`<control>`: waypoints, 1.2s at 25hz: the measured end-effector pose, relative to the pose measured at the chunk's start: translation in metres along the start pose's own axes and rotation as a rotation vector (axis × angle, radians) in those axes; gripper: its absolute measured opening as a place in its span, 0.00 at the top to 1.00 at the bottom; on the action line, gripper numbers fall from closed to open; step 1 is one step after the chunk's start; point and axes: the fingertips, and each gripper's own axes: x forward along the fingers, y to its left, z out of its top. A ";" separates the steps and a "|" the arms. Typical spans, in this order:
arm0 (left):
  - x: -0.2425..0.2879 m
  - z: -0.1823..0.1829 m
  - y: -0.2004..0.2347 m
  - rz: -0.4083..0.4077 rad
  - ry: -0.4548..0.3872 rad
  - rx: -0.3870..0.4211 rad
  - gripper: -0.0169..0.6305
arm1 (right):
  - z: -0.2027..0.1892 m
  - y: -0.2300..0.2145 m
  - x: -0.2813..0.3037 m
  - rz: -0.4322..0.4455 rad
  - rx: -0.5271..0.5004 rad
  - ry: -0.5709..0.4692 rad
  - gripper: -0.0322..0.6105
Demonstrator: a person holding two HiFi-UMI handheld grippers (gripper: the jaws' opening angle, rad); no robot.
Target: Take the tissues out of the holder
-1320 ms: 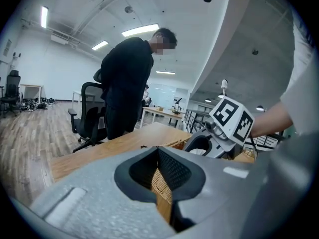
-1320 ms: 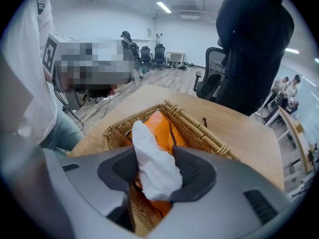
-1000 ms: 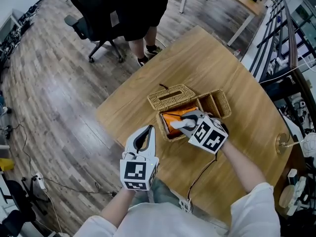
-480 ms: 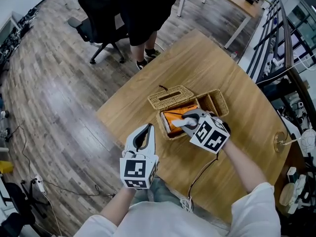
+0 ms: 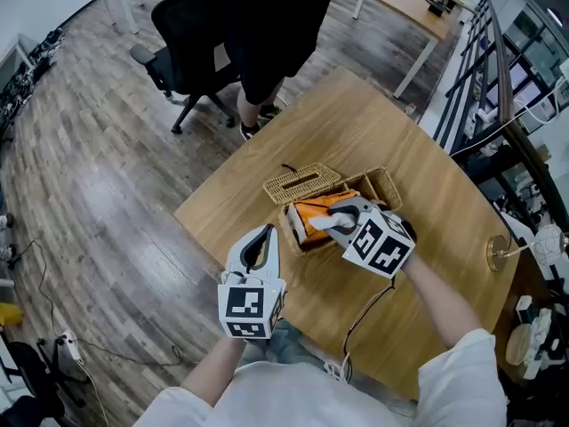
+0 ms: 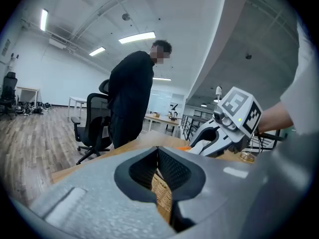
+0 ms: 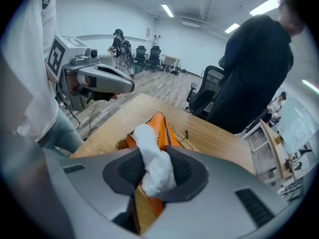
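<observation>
An open wicker holder (image 5: pixel 388 188) stands mid-table, its lid (image 5: pixel 300 181) lying against the far side. An orange tissue pack (image 5: pixel 311 218) sticks up out of it, tilted. My right gripper (image 5: pixel 324 223) is over the holder, shut on a white tissue (image 7: pixel 152 161) that comes out of the orange pack (image 7: pixel 158 126); wicker (image 7: pixel 180 136) shows behind the pack. My left gripper (image 5: pixel 266 232) hovers just left of the holder near the table's front edge, jaws together and holding nothing. In the left gripper view, the left gripper (image 6: pixel 158 150) points towards the wicker (image 6: pixel 162 201).
A person in black (image 5: pixel 271 25) stands at the table's far edge beside an office chair (image 5: pixel 178 56). A stemmed glass (image 5: pixel 500 254) stands at the right of the table (image 5: pixel 373 114). A black cable (image 5: pixel 360 318) runs off the near edge.
My view has tilted a little. Both grippers keep their places, and the right one stays closed on the tissue above the holder.
</observation>
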 end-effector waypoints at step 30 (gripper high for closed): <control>-0.003 0.005 -0.106 -0.292 0.002 0.100 0.96 | -0.079 0.021 -0.107 -0.241 0.261 0.043 0.79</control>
